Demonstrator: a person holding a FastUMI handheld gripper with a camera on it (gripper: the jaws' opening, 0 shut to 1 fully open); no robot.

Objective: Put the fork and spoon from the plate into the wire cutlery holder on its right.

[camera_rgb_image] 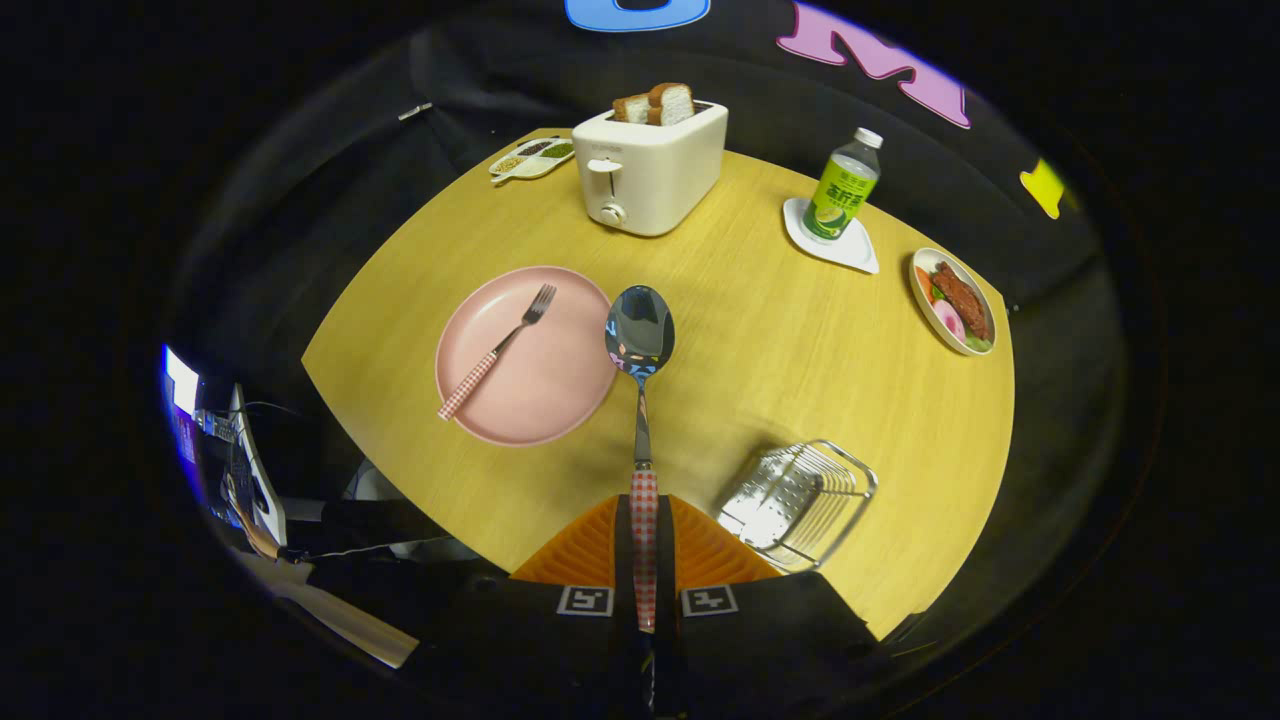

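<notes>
Spoon (pixel 640 345) pinched by handle in gripper (pixel 645 545) — fork (pixel 497 350) on plate (pixel 560 400), holder (pixel 800 495) nearby.

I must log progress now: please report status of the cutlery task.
Hand-held gripper shut on spoon, lifted. Fork on pink plate. Wire cutlery holder right of fingers, nothing in the way.

Print on the bottle (pixel 842 190) label is too blurred to read.
</notes>
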